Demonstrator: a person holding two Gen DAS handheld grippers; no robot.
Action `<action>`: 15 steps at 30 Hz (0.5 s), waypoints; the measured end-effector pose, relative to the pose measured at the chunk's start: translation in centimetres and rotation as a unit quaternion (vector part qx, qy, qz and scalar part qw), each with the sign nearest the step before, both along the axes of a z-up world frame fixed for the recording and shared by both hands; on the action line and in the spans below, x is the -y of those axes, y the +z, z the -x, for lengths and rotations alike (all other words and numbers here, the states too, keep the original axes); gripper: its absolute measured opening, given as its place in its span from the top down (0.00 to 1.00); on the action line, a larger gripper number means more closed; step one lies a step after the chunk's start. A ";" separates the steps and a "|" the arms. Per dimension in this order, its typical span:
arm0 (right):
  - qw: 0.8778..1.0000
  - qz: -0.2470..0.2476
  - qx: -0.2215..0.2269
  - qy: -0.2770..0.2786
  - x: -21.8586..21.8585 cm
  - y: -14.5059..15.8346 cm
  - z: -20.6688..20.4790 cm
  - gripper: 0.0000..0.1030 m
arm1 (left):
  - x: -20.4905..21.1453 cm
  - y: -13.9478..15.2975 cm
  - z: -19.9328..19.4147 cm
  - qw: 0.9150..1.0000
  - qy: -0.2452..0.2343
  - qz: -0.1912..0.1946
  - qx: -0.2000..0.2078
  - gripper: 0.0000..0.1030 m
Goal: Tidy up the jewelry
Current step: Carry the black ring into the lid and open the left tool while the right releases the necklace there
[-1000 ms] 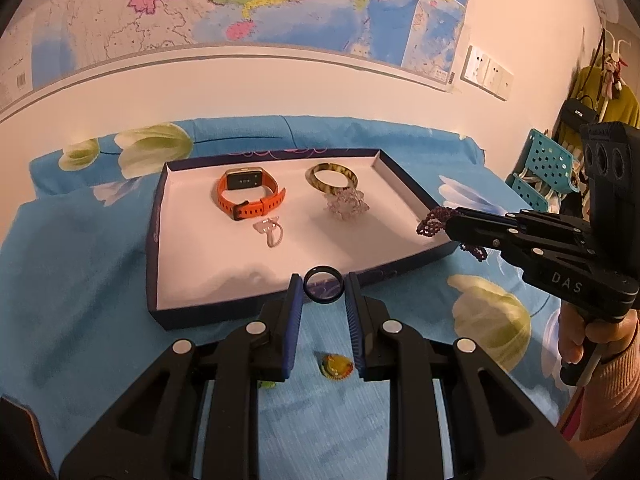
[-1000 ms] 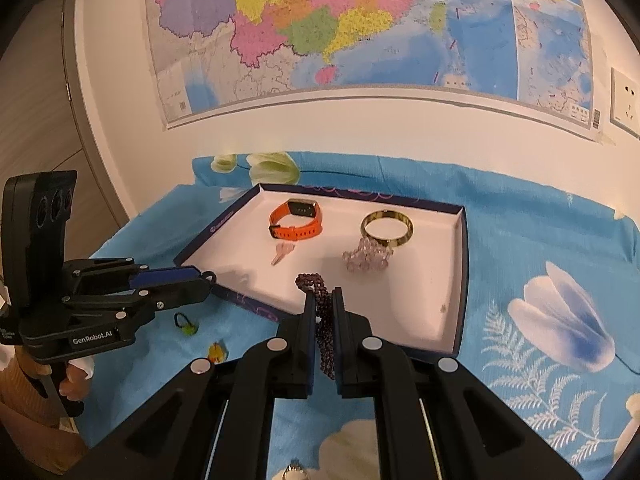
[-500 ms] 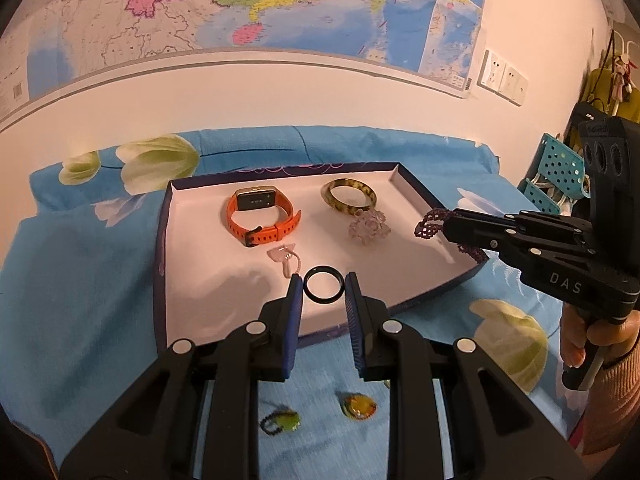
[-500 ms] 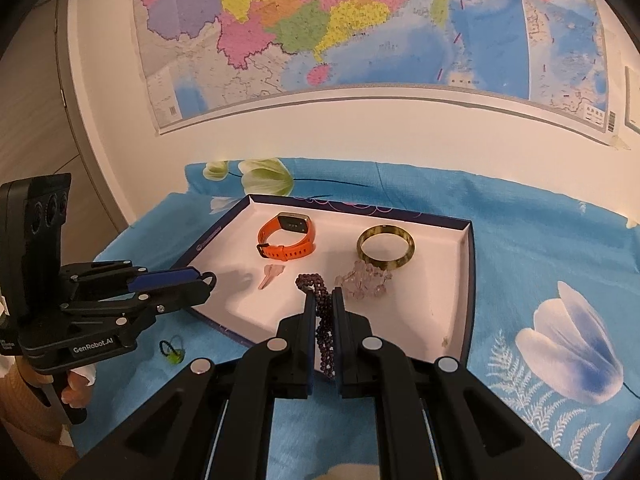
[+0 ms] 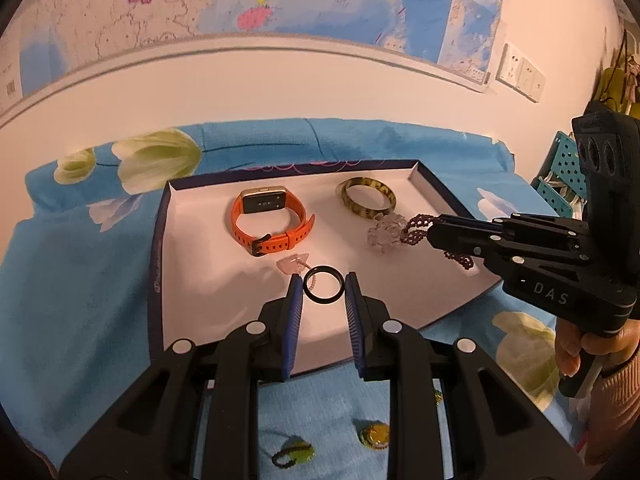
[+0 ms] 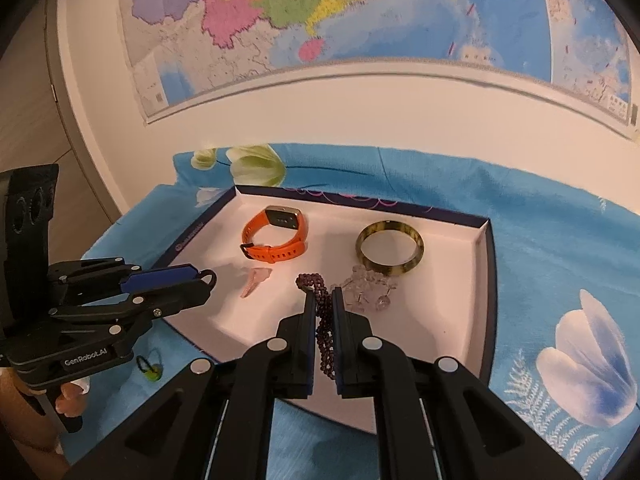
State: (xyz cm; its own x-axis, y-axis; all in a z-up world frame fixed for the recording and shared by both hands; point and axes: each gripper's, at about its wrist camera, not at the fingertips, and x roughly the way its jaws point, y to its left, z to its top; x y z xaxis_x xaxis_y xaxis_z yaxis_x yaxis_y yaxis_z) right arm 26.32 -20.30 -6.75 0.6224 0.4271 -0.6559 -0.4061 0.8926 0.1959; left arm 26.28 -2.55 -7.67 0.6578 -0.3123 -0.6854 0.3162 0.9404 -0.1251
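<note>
While carried over the tray's (image 5: 160, 264) near edge: black ring (image 5: 323, 289), rigid, light, slippery, clamped across its rim by left gripper (image 5: 323, 294); bead bracelet (image 6: 325, 336), limp, pinched mid-strand in right gripper (image 6: 322, 300).

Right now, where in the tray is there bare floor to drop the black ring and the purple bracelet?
Free: the tray's near-right part, below the amber bangle, and the left strip beside the orange watch. Crowded: mid-tray, where the pink pendant and crystal bracelet lie close.
</note>
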 end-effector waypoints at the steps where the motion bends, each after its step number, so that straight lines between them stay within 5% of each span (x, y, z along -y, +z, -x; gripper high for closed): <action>1: 1.000 0.003 -0.002 0.000 -0.1 -0.2 -0.2 0.94 | 0.0 -0.1 -0.2 1.000 0.000 -0.001 -0.002 0.79; 15: 0.999 0.020 -0.027 -0.008 -1.0 -2.2 -2.6 0.94 | 0.4 -2.4 -2.4 0.999 0.009 -0.016 -0.031 0.79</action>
State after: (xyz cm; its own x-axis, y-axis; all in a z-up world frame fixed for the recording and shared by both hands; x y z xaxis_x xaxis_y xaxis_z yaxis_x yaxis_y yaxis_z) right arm 28.96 -19.26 -8.98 0.5921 0.3910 -0.7047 -0.3823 0.9060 0.1815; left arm 28.68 -2.93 -10.07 0.6192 -0.2769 -0.7348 0.2909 0.9501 -0.1129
